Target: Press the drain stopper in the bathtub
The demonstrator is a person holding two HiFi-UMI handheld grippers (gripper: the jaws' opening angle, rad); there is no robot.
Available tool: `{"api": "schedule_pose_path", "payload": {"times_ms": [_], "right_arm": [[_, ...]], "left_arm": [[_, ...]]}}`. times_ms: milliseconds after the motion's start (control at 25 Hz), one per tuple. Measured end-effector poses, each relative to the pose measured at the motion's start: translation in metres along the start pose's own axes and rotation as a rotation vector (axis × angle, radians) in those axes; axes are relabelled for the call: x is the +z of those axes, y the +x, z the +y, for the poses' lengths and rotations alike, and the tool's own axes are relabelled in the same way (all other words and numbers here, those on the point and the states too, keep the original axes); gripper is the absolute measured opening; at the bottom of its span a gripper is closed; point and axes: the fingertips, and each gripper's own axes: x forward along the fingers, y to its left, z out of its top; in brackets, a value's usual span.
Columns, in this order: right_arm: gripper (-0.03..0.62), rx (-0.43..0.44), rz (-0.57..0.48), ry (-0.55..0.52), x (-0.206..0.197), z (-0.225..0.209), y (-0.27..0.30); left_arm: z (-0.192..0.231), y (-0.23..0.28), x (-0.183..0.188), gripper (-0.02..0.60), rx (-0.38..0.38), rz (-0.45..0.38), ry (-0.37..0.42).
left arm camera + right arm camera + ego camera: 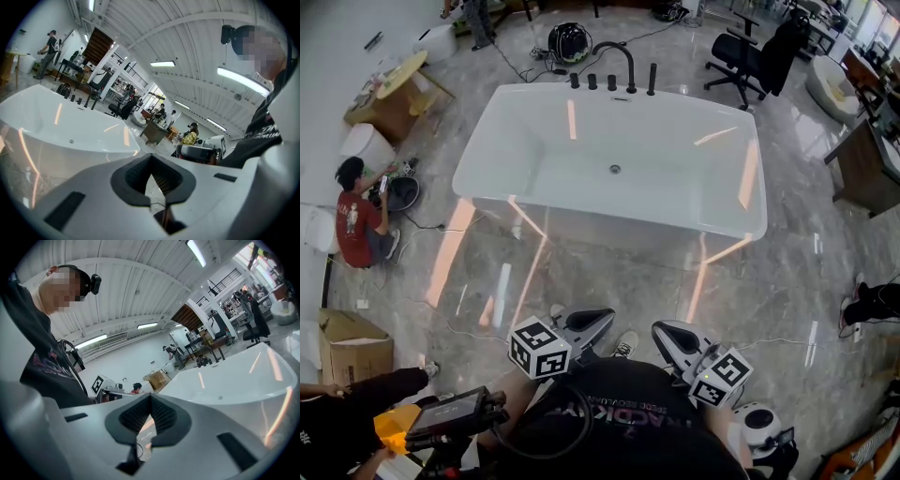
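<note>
head view: steeply down, bathtub [581,141] far ahead | both gripper views: low, tilted upward, sharing bathtub and ceiling [187,37]

A black office chair [748,58] is seen on the marble floor [609,281] toward its far right corner. A person in a red shirt [358,223] is crouched at the left edge. A cardboard box [352,345] is set near the left corner, and a yellow-topped table [401,77] is placed far left.

I see a glossy, smooth white bathtub [581,155] on a polished marble-look floor [609,281]; its far taps [611,82] look matt black, its drain stopper [615,170] shiny metal.
</note>
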Motion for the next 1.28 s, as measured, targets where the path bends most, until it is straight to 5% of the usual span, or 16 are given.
{"api": "schedule_pose_path", "payload": {"times_ms": [1280], "right_arm": [[0.014,0.023,0.004,0.045,0.005,-0.001,0.042]], "left_arm": [[0.034,-0.03,0.011,0.008,0.045,-0.005,-0.034]]}}
